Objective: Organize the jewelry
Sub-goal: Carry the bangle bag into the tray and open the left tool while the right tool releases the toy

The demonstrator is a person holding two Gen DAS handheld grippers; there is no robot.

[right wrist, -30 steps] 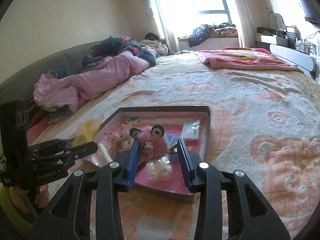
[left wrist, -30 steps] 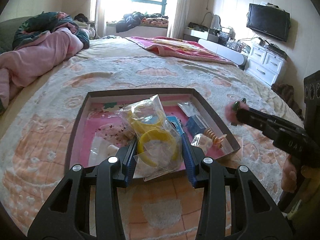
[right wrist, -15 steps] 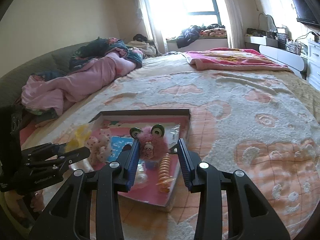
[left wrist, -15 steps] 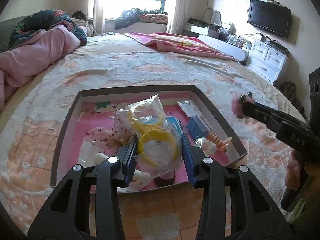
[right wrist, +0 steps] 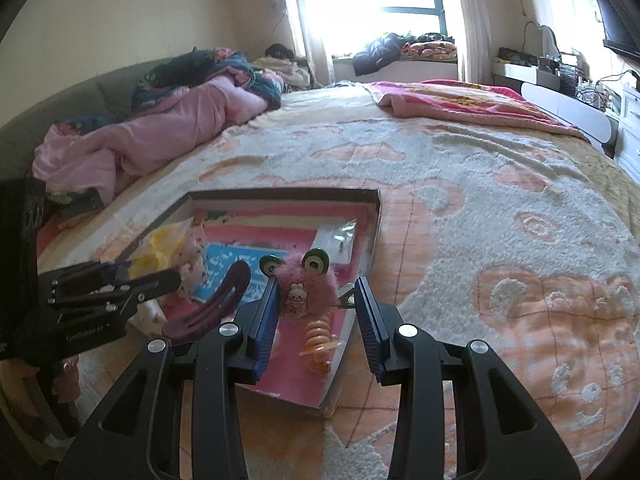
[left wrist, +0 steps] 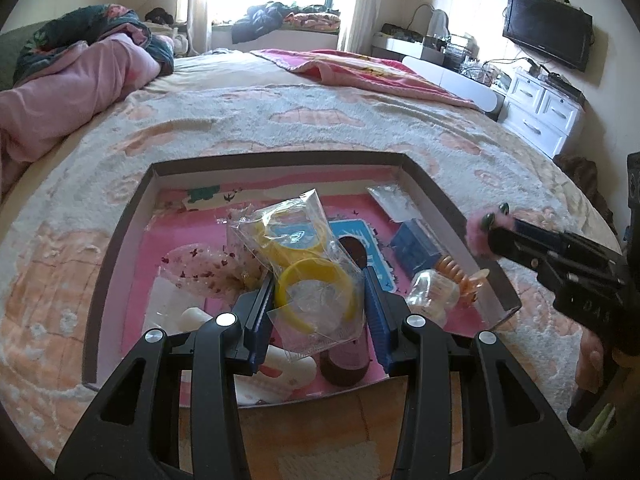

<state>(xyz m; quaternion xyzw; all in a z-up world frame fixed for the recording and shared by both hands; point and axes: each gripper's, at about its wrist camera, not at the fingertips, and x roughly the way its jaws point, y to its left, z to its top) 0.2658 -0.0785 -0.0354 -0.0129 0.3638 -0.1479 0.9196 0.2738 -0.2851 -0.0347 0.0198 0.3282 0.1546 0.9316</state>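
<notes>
— Tilting downward over the tray (left wrist: 120,240), the left tongs (left wrist: 320,304) clamp a clear bag of yellow bangles (left wrist: 312,280).
— And the right tongs (right wrist: 316,304)?
— Angled down likewise, pinching a pink fluffy clip (right wrist: 300,284) above the tray's near corner.

A tray (left wrist: 424,184) is set on a bed (left wrist: 320,120). In the left wrist view, a bag of bangles (left wrist: 308,264) is placed at the tray's middle, a spiral hair tie (left wrist: 456,274) at 4 o'clock, a small packet (left wrist: 390,202) at 2 o'clock. A television (left wrist: 546,34) is mounted at 2 o'clock beyond the bed, a heap of bedding (left wrist: 68,92) at 10 o'clock.
</notes>
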